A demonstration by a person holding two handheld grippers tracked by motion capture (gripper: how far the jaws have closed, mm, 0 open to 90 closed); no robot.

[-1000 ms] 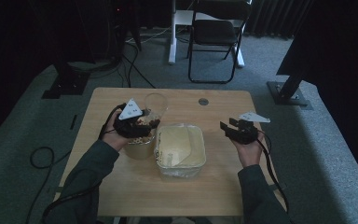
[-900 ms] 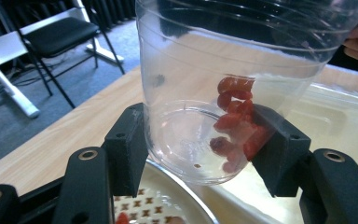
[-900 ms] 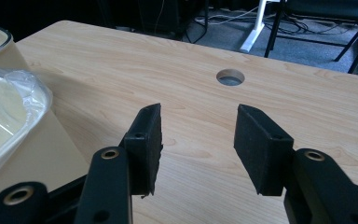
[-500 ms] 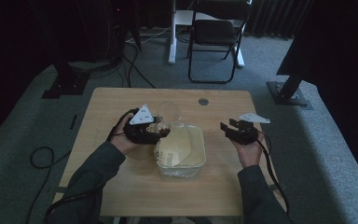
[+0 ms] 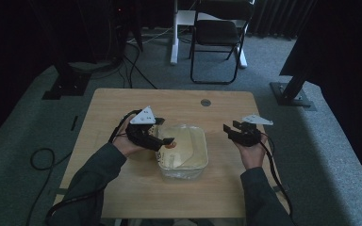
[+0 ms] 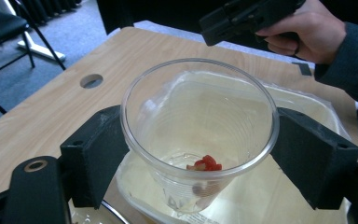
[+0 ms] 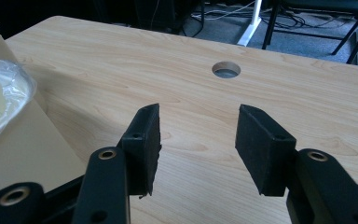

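My left gripper (image 5: 162,136) is shut on a clear plastic cup (image 6: 199,126), its black pads (image 6: 98,158) pressing the cup's two sides. The cup is tilted over a clear plastic container (image 5: 183,151) in the middle of the wooden table (image 5: 122,99). Small red and brown bits (image 6: 206,164) lie at the cup's bottom. My right gripper (image 5: 233,128) hovers to the right of the container, open, with nothing between its pads (image 7: 149,140). That same gripper (image 6: 247,18) appears at the top of the left gripper view, held in a hand.
A round cable hole (image 5: 205,102) sits near the table's far edge. Beyond the table stand a black folding chair (image 5: 217,33) and dark stands on a grey carpet. A cable (image 5: 37,160) loops on the floor at the left.
My left gripper has carried the cup rightward from beside the container to over its left part and tipped it. The right gripper has stayed in place.
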